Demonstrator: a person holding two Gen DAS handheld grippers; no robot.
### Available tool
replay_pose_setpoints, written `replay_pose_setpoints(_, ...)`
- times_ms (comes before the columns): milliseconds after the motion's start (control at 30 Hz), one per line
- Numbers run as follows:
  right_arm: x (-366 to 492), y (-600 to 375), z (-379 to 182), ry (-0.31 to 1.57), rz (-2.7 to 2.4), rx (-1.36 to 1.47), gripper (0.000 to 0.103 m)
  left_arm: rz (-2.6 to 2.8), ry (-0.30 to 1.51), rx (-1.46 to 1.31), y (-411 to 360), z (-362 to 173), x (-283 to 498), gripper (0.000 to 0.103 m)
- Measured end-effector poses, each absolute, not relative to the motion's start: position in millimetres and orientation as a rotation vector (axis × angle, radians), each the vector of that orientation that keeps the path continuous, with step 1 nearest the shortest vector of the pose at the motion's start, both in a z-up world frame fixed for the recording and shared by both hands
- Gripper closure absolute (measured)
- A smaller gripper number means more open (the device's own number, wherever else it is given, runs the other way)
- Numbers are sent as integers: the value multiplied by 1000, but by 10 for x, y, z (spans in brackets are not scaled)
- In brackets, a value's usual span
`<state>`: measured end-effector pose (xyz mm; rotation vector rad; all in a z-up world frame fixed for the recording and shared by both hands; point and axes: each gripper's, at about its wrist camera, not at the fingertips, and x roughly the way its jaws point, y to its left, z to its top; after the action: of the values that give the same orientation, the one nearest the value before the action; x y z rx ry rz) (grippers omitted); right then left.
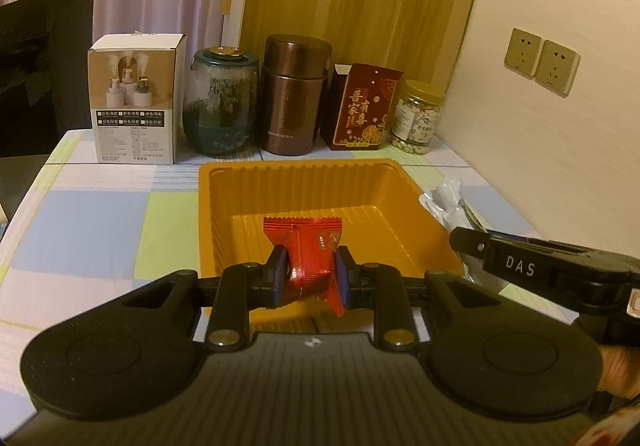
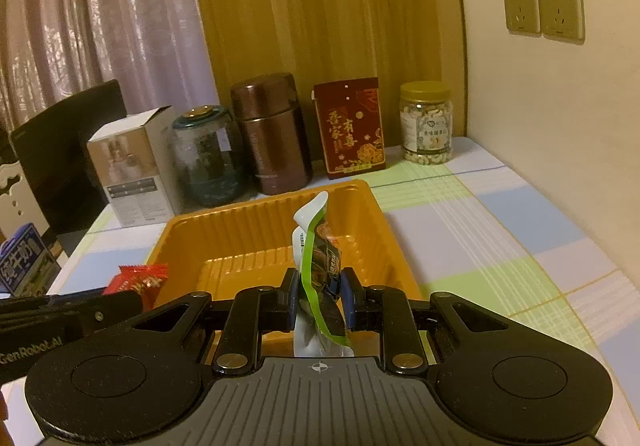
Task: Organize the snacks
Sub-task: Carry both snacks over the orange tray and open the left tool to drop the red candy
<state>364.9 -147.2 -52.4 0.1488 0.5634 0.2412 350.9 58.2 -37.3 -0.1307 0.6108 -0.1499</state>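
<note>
Both grippers pinch snacks over the orange tray's (image 1: 296,182) near edge: left gripper (image 1: 311,278) clamps a red wrapped candy (image 1: 310,258), right gripper (image 2: 320,296) a green-edged snack packet (image 2: 318,266).

The left gripper (image 1: 311,278) is matte black, with two round disc-shaped housings flanking a ribbed grey centre plate that bears a small white mark. Its linkage bars carry brass-coloured rivets, and the fingers (image 1: 279,275) end in blue pads. The right gripper (image 2: 320,296) looks the same, with a crosshair mark on its plate. Seen from the side, one body reads "DAS", the other "GenRobot.AI". A blurred fingertip (image 1: 618,370), probably bare, shows at the edge.
</note>
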Motion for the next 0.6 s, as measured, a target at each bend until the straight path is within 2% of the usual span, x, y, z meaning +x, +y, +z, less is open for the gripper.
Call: replay_pose_setpoints(600, 4089, -1346, -710, 601, 267, 207, 81, -143, 634, -159, 685, -551, 3970, 80)
